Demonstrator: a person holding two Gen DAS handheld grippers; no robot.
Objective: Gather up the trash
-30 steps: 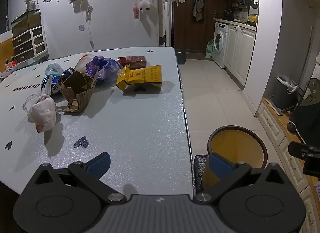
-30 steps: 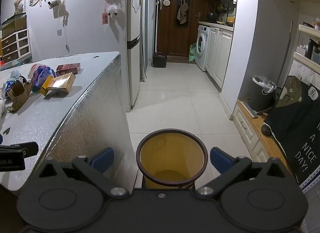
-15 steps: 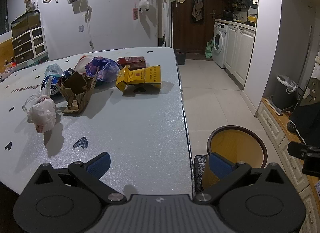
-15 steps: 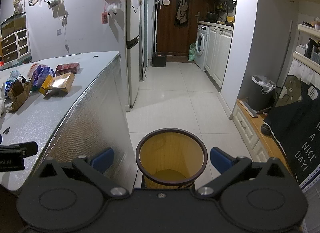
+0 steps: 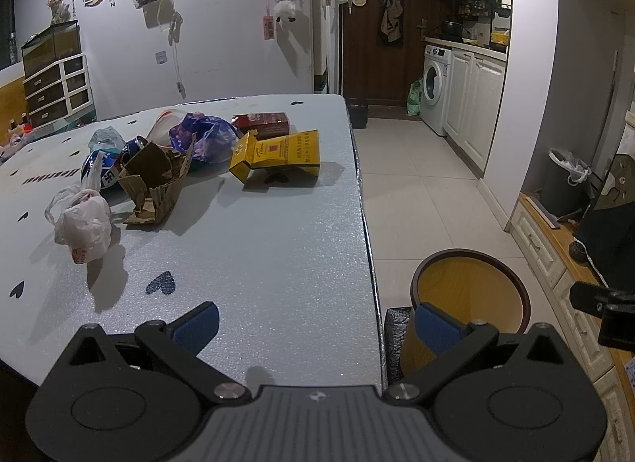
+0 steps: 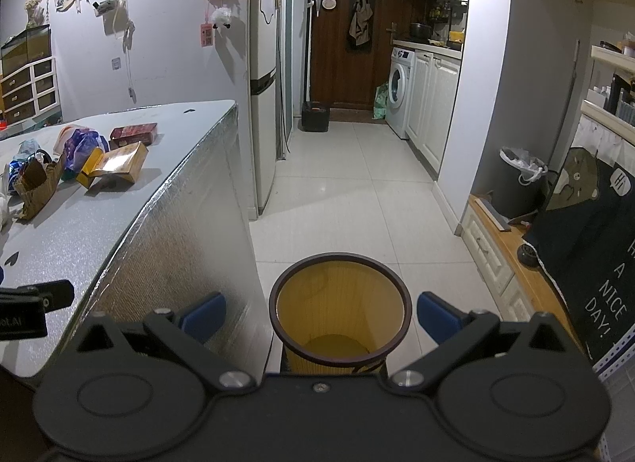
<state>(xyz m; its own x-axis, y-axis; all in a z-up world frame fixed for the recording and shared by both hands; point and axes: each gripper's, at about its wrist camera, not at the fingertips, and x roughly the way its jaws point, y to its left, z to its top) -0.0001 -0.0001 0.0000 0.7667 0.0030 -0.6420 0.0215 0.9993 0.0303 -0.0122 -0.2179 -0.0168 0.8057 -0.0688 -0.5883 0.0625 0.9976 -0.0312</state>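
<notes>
**Both grippers held wide and empty, trash piled on the surface, bin waiting on the floor**

The left gripper (image 5: 315, 325) hangs low over the near edge of the grey surface (image 5: 258, 247), level and aimed along it; its blue-padded fingers (image 5: 196, 325) are spread far apart with nothing between them. The right gripper (image 6: 319, 313) is held beside the surface's silvery side, tipped slightly downward over the yellow bin (image 6: 339, 319), its fingers (image 6: 436, 315) likewise spread wide and empty. The bin stands on the tiled floor (image 6: 357, 200) just beside the surface's corner, dark-rimmed, with only its bare bottom showing inside.

All the trash lies on the surface, well beyond the bin and up toward the far end. Nearest the bin's side is a yellow carton (image 5: 278, 156) with small red print too fine to read. Just behind it sits a dark red box (image 5: 262, 124). Left of the carton is a purple plastic bag (image 5: 206, 136), then torn brown cardboard (image 5: 156, 184), with a blue wrapper (image 5: 97, 170) behind it carrying white lettering I cannot make out. Farthest from the bin is a knotted white bag (image 5: 83, 226) with a red stamp. A dark cloth (image 6: 591, 263) to the bin's right reads "A NICE DAY!".
</notes>
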